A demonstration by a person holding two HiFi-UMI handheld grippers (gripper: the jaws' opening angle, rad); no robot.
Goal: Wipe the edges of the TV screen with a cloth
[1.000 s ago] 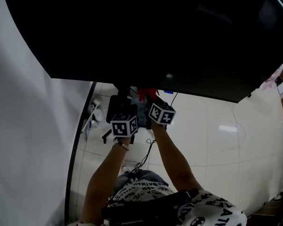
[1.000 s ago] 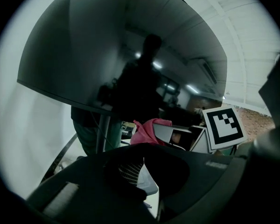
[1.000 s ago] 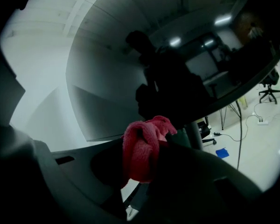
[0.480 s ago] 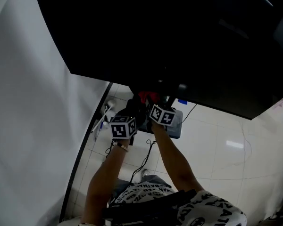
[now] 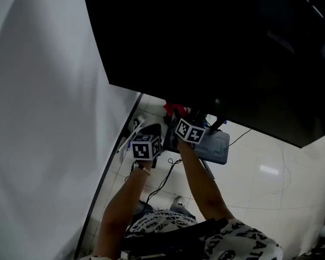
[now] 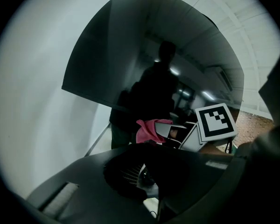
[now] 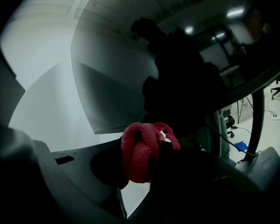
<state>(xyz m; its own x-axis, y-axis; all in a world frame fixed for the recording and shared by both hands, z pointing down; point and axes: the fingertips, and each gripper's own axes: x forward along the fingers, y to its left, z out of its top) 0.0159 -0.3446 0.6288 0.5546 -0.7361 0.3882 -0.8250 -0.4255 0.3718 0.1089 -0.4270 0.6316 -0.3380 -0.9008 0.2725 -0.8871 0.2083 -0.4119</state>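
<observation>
Nearest, bare forearms [image 5: 197, 183] stretched up and forward out of a black-and-white patterned shirt [image 5: 168, 229], each ending in a marker cube. Just beyond, the left gripper [image 6: 147, 174] carried low and idle beside its partner, jaws drawn together on nothing. Next to it, the right gripper [image 7: 147, 169] clamped on a bunched red terry cloth [image 7: 139, 146], one loose loop poking out on top. Held up just under the lower edge of the large black flat TV screen [image 5: 222, 47], seemingly at or against that edge, though contact not certain from these views. Compared with a second ago, noticeably closer to the screen's lower left corner: then well along the bottom edge, now only a short way from the corner beside the plain white wall [image 5: 38, 118]. Screen and corner alike also swung rightward across the head view, so part of that shift probably down to the head turning. Best read as a stroke working leftward along the bottom edge, with the corner next and the left upright edge to follow; top and right edges impossible to judge from here. Farthest off, far below, a glossy pale tiled floor [image 5: 260, 183] carrying a grey-blue hard case [image 5: 216, 148] and a trailing black cable [image 5: 165, 180].
</observation>
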